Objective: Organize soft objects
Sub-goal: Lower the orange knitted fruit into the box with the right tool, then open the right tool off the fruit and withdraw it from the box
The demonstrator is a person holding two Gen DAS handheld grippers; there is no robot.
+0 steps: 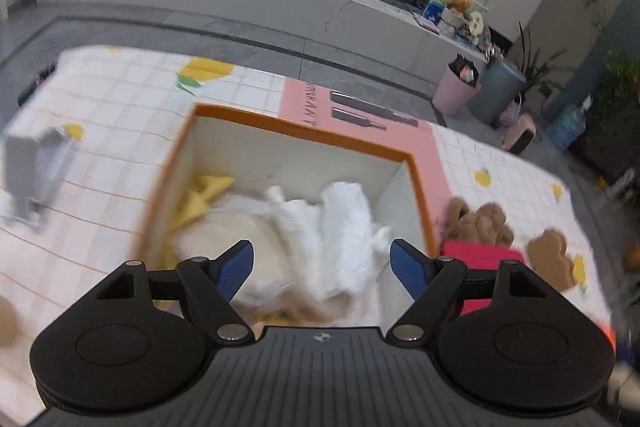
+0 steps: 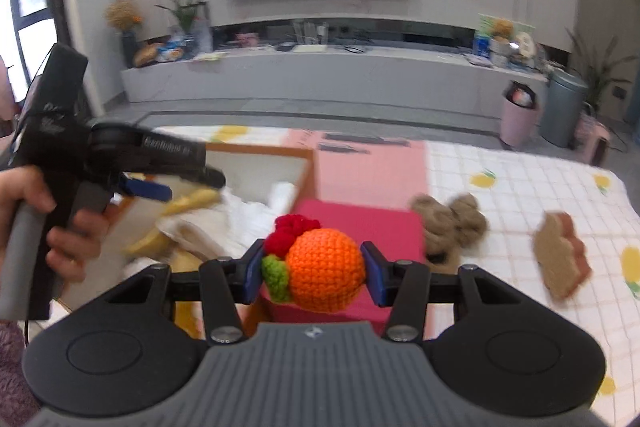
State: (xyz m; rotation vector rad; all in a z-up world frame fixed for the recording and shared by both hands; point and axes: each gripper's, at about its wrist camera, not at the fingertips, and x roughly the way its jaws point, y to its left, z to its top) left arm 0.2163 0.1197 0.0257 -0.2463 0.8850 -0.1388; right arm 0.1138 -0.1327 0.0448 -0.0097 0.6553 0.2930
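My left gripper [image 1: 321, 255] hangs open over an orange-rimmed box [image 1: 304, 139], with nothing between its blue fingers. Inside the box lie a white fluffy plush [image 1: 340, 219], a cream plush [image 1: 236, 239] and a yellow soft piece [image 1: 208, 187]. My right gripper [image 2: 312, 267] is shut on a crocheted orange ball [image 2: 326, 271] with a red tuft and a green leaf, held above the table to the right of the box [image 2: 260, 149]. In the right wrist view a hand [image 2: 24, 195] holds the left gripper [image 2: 176, 183] over the box.
A brown plush bear [image 2: 448, 223] and a brown cookie-shaped plush [image 2: 560, 259] lie on the lemon-print cloth right of a red block [image 2: 360, 223]. A pink printed sheet [image 1: 360, 107] lies behind the box. A grey object [image 1: 32, 167] sits at the left.
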